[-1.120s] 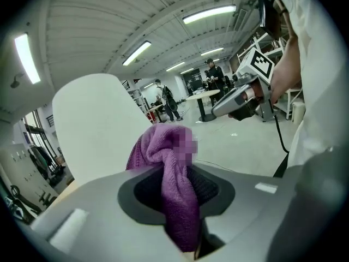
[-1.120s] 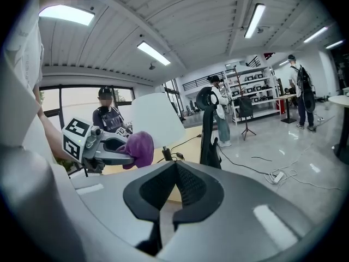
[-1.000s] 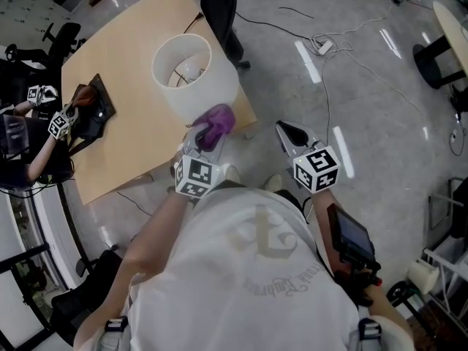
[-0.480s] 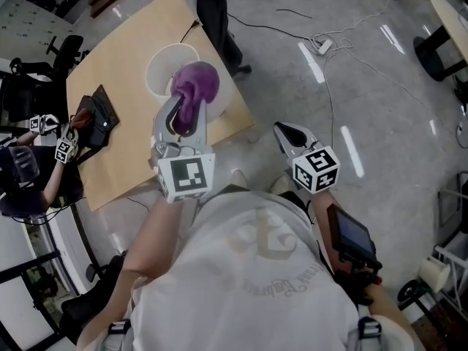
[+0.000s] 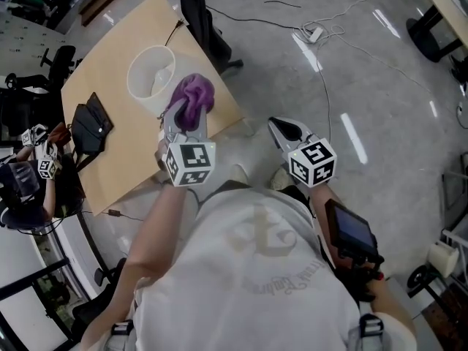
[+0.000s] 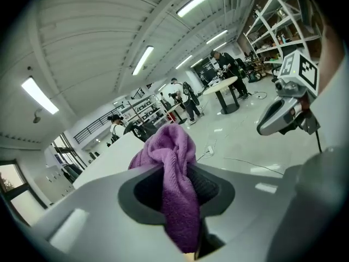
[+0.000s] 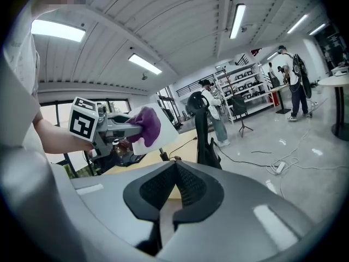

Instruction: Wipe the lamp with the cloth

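My left gripper (image 5: pixel 182 113) is shut on a purple cloth (image 5: pixel 192 96), which bunches out past the jaws (image 6: pixel 170 158). The cloth is level with the upper right side of the white lamp shade (image 5: pixel 150 75) on the wooden table (image 5: pixel 124 156). In the right gripper view the cloth (image 7: pixel 143 123) lies over the shade (image 7: pixel 165 134); whether they touch I cannot tell. My right gripper (image 5: pixel 285 130) hangs to the right over the floor, off the table, jaws shut with nothing between them (image 7: pixel 175 167). It also shows in the left gripper view (image 6: pixel 283 113).
A black bag (image 5: pixel 91 123) lies on the table's left part. A black office chair (image 5: pixel 194 13) stands at the table's far edge. Cables and a power strip (image 5: pixel 314 31) lie on the floor. Another person (image 5: pixel 29 178) with grippers works at the left.
The left gripper with the cloth has risen from the shade's lower near side to its upper right side. The right gripper has hardly shifted.
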